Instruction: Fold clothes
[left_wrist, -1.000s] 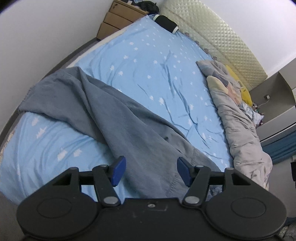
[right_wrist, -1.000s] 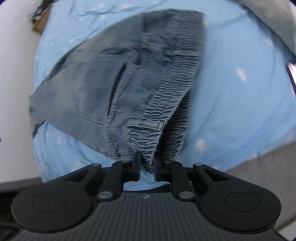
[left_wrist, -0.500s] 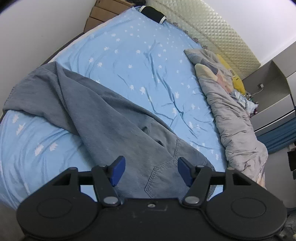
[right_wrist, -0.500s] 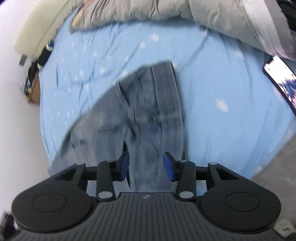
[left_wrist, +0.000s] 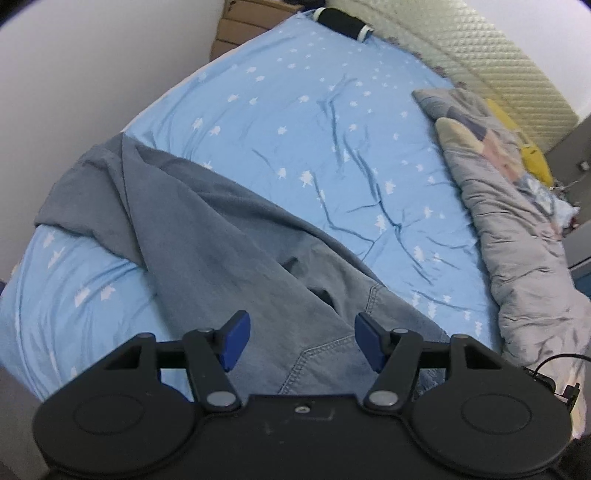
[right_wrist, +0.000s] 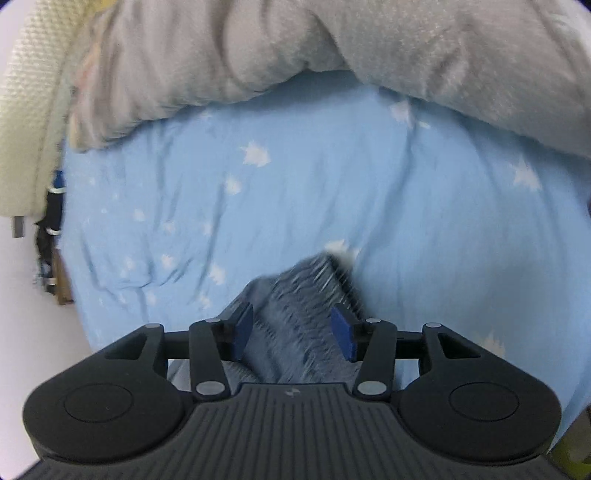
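One pair of grey-blue denim trousers (left_wrist: 229, 258) lies on the light blue star-print bed sheet (left_wrist: 332, 122), its long axis running from the far-left edge of the bed, where the legs end, down toward me, where the seat and stitched back pocket sit. My left tongs (left_wrist: 301, 341) hover just above that pocket end, blue pads wide apart, holding nothing. My right tongs (right_wrist: 291, 334) are also spread, with the ribbed elastic waistband (right_wrist: 314, 291) lying loose between the pads, ungripped. Both are at the waist end, so I judge the legs must come to me. Beyond lies a rumpled grey quilt (left_wrist: 517, 229).
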